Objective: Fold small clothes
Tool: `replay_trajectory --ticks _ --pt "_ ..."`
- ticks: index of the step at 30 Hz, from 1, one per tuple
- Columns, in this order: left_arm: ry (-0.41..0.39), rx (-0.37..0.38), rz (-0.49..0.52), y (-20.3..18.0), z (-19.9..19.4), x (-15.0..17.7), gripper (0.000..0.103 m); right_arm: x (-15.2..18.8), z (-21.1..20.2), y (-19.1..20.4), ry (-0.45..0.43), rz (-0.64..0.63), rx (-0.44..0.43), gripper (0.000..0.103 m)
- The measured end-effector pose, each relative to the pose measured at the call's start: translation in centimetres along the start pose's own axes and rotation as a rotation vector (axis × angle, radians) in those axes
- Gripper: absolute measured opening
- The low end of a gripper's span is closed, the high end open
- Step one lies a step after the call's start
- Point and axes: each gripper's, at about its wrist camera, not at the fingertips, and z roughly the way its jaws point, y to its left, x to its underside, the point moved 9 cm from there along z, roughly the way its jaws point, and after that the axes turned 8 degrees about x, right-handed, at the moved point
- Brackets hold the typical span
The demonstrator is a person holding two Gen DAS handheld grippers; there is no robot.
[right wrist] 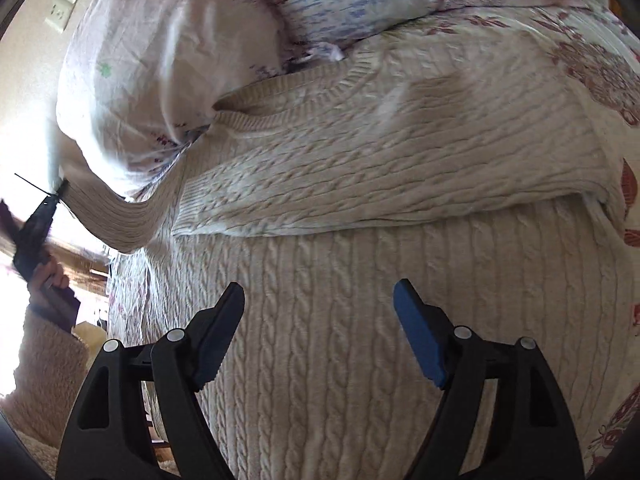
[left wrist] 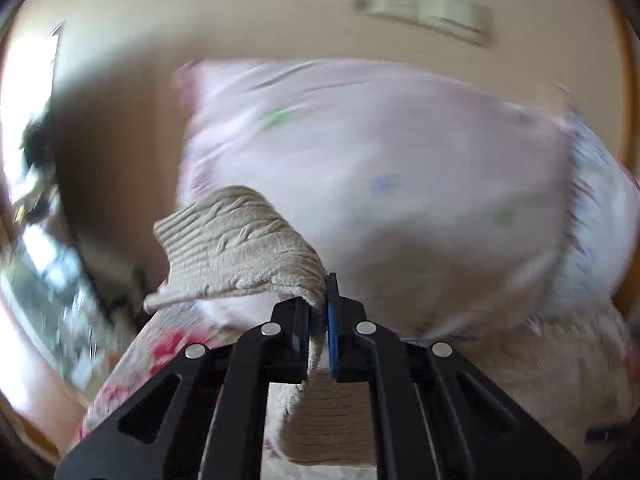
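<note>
Currently left gripper [left wrist: 319,308] clamps the cable-knit sweater's [right wrist: 360,320] sleeve cuff [left wrist: 236,248], sleeve stretched toward 9 o'clock. Right gripper [right wrist: 319,312] spread wide above sweater body, on floral bedspread [right wrist: 592,60]; neckline toward 12 beside pillow [right wrist: 140,60].

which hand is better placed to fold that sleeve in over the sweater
Left. The left gripper is already shut on the beige cable-knit sweater's ribbed sleeve cuff. The right gripper hovers open over the body, holding nothing.

Bright daylight comes in from the left in both views and washes that side out white. The left wrist view is smeared with blur. Edges bend round and go dark.
</note>
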Motion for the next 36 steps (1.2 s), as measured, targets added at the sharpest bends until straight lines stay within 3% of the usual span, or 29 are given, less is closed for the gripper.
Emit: replay_trajectory --ticks 2,4,6,8,10,11,12,16,19,23,26,29,32,33,34,36 --pt "0.026 0.186 0.189 -10.6 0.3 0.3 0.009 -0.1 -0.5 -1.3 -0.014 0.027 0.003 0.079" --pt "0.148 0.319 0.298 -19.6 2.2 3.8 0.019 -0.2 -0.8 -2.6 -0.023 0.05 0.011 0.079" --pt "0.297 0.366 0.427 -26.0 4.0 8.9 0.021 0.0 -1.5 -4.3 -0.025 0.084 0.024 0.079" --pt "0.358 0.367 0.526 -28.7 3.7 12.8 0.021 0.1 -2.8 -5.8 -0.047 0.105 0.038 0.079" --pt "0.379 0.338 0.477 -26.7 2.5 14.4 0.028 0.2 -4.5 -7.2 -0.079 0.121 0.047 0.079" --pt "0.39 0.309 0.404 -24.5 1.8 14.7 0.039 0.5 -5.6 -8.3 -0.095 0.136 0.061 0.079" --pt "0.393 0.276 0.336 -22.0 0.9 15.0 0.045 0.7 -6.4 -9.2 -0.105 0.15 0.071 0.079" --pt "0.454 0.128 0.076 -12.1 -3.9 18.2 0.051 2.7 -8.7 -13.1 -0.102 0.24 0.082 0.078" --pt "0.56 0.071 -0.056 -7.5 -6.5 22.0 0.051 5.2 -8.1 -15.0 -0.01 0.289 0.061 0.065" --pt "0.612 0.186 -0.262 -6.6 -9.7 24.6 0.051 9.1 -7.6 -14.7 0.119 0.385 -0.112 0.043" --pt "0.65 0.272 -0.361 -7.9 -11.5 26.8 0.044 12.1 -7.1 -13.8 0.211 0.43 -0.22 0.034" --pt "0.655 0.307 -0.43 -9.0 -13.1 27.7 0.036 14.3 -7.0 -12.8 0.275 0.444 -0.274 0.03" --pt "0.707 0.369 -0.521 -10.4 -13.8 29.1 0.01 14.8 -6.7 -11.5 0.318 0.406 -0.288 0.026" --pt "0.717 0.382 -0.524 -10.7 -13.9 29.3 0.008 14.5 -6.5 -11.0 0.328 0.384 -0.288 0.021" --pt "0.718 0.395 -0.525 -10.8 -13.8 29.1 0.007 14.2 -6.3 -10.5 0.329 0.362 -0.297 0.009" --pt "0.698 0.453 -0.547 -11.2 -12.8 27.6 0.006 12.0 -6.3 -9.2 0.285 0.344 -0.352 0.008"
